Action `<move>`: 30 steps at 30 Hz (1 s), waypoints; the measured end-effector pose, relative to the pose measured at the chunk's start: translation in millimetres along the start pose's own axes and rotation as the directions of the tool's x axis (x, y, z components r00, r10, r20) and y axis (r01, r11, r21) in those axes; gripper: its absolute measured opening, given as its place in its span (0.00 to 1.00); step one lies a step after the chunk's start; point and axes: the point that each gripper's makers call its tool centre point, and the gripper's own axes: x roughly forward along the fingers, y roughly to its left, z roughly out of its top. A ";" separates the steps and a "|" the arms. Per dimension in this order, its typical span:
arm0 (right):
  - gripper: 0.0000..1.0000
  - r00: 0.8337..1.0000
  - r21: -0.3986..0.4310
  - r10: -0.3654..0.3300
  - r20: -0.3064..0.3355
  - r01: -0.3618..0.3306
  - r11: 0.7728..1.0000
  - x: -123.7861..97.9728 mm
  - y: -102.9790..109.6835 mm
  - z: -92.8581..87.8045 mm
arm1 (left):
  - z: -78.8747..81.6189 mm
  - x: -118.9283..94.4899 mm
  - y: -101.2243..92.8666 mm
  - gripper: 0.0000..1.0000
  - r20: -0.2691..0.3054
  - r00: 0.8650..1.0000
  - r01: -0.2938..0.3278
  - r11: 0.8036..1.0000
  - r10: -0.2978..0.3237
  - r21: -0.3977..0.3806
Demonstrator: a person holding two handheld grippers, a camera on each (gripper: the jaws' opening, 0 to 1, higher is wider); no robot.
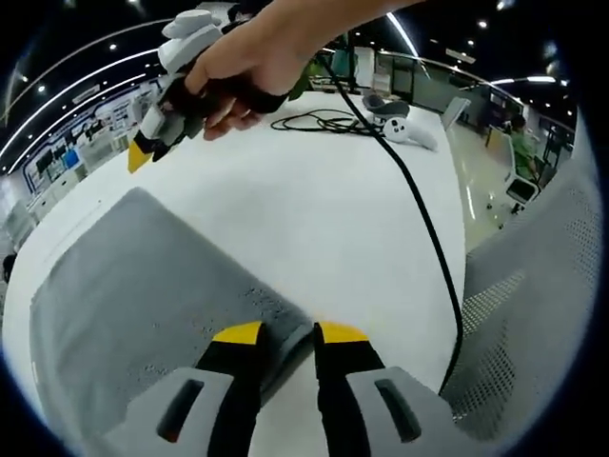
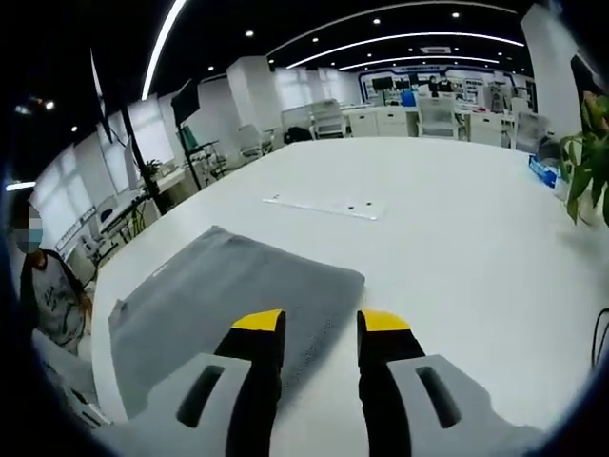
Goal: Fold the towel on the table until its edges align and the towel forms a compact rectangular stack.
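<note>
Left tongs point(image 1: 288, 333) reach low over a white table point(image 1: 324, 219), their yellow-tipped jaws standing apart on either side of the near corner of a grey towel point(image 1: 143, 305), without closing on it. That corner sits in the gap between the two tips, while the rest of the cloth spreads flat away to the left in the left gripper view.

Right tongs point(image 2: 322, 322) hang above the same towel point(image 2: 228, 295) in the right gripper view, jaws parted and empty. One jaw overlaps the cloth's near edge; the other is over bare table point(image 2: 447, 219) just beside it. Whether either tip touches the fabric cannot be told.

Seen from the left gripper view, the right tongs point(image 1: 143, 152) appear again at upper left, gripped by a person's hand point(image 1: 243, 67) and held up off the table, well apart from the towel; their yellow tips point down and left.

A black cable point(image 1: 419, 219) runs from that hand across the table toward the near right edge. More cable lies coiled at the far side of the table, next to a white controller point(image 1: 409, 130). A grey mesh chair back point(image 1: 533, 314) stands at the right edge.

In the right gripper view, a pale flat strip point(image 2: 328, 206) lies on the table beyond the towel, a green plant point(image 2: 585, 171) leans in at the right, and a seated person point(image 2: 48, 295) is at the far left, past the table's edge.
</note>
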 end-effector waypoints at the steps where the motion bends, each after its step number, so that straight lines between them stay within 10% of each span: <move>1: 0.29 1.000 0.000 -0.001 -0.001 0.001 1.000 0.9 -0.7 -0.2 | -0.1 0.1 -0.3 0.20 0.002 1.000 0.001 1.000 -0.001 -0.001; 7: 0.29 1.000 0.010 -0.003 -0.012 0.003 1.000 5.5 -1.0 -3.5 | -2.1 -1.4 -6.5 0.06 -0.016 1.000 0.027 1.000 -0.027 0.005; 30: 0.11 0.977 -0.079 -0.153 -0.146 0.143 0.987 13.6 -36.7 -44.9 | 0.7 -1.1 -46.3 0.06 -0.056 0.986 0.149 0.986 -0.154 -0.079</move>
